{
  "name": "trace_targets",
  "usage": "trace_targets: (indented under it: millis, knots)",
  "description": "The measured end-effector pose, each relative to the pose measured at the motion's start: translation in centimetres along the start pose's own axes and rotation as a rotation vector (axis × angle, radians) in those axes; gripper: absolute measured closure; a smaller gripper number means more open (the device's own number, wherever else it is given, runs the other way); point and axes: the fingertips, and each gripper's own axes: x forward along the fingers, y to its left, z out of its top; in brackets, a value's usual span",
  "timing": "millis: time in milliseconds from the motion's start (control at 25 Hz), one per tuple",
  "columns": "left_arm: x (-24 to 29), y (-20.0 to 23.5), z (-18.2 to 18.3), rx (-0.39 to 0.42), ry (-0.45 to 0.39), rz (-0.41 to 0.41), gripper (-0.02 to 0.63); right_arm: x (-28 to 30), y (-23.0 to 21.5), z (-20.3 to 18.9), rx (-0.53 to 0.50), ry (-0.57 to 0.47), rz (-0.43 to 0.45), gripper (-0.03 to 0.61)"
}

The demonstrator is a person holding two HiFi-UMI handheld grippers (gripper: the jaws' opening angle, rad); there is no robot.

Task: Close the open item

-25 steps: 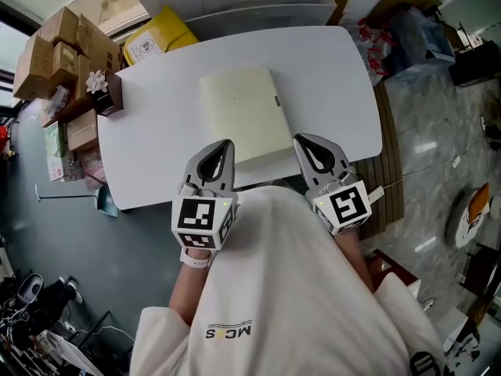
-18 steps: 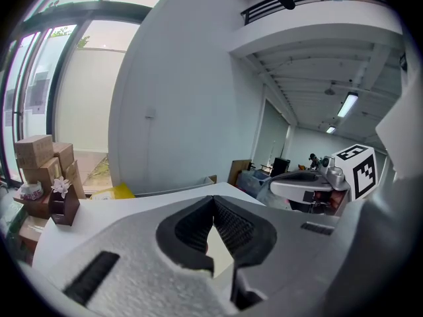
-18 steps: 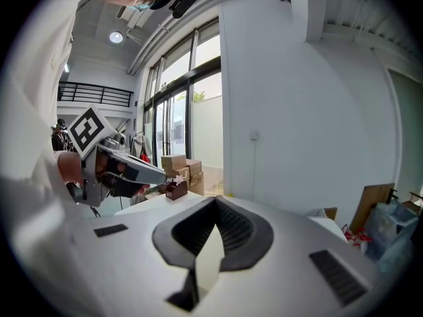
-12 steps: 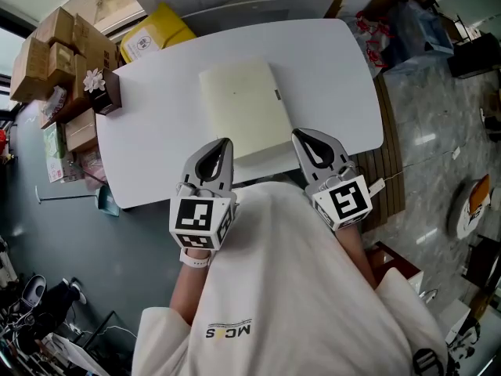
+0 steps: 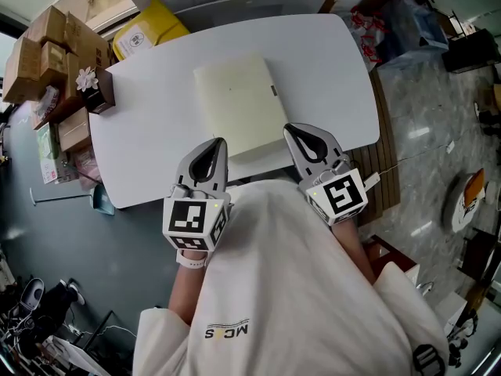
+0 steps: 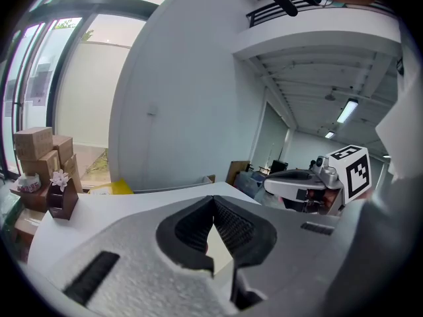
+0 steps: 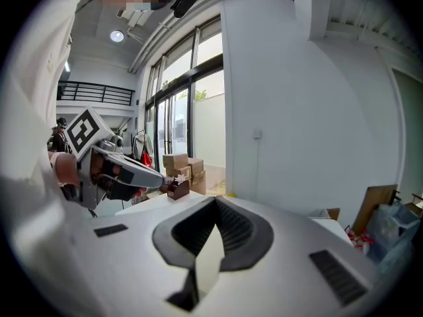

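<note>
A flat cream case (image 5: 239, 116) lies on the white table (image 5: 156, 143), its lid down flat and a small dark clasp (image 5: 274, 91) on its right edge. My left gripper (image 5: 218, 142) hangs at the case's near left corner, jaws shut and empty. At the near right corner, my right gripper (image 5: 290, 129) is likewise shut on nothing. In the left gripper view the jaws (image 6: 213, 200) meet at the tip, with a sliver of cream case (image 6: 218, 249) below them. The right gripper view shows its jaws (image 7: 215, 202) meeting the same way.
A dark brown box with a paper flower (image 5: 95, 91) stands at the table's left end. Cardboard boxes (image 5: 47, 49) and a yellow package (image 5: 149, 34) are stacked beyond that end. Bags and clutter (image 5: 407, 22) lie off the right end. My body is against the near edge.
Only the head view has shifted a little. Both grippers keep their places beside the case, and both stay shut.
</note>
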Motion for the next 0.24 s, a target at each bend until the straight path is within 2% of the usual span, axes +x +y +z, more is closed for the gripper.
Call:
trace_targets:
  millis: [240]
  knots:
    - [0.19,0.44,-0.81,-0.022,0.01,0.001,0.588,0.5,-0.01,-0.59,0.005,0.011,-0.001,0.565]
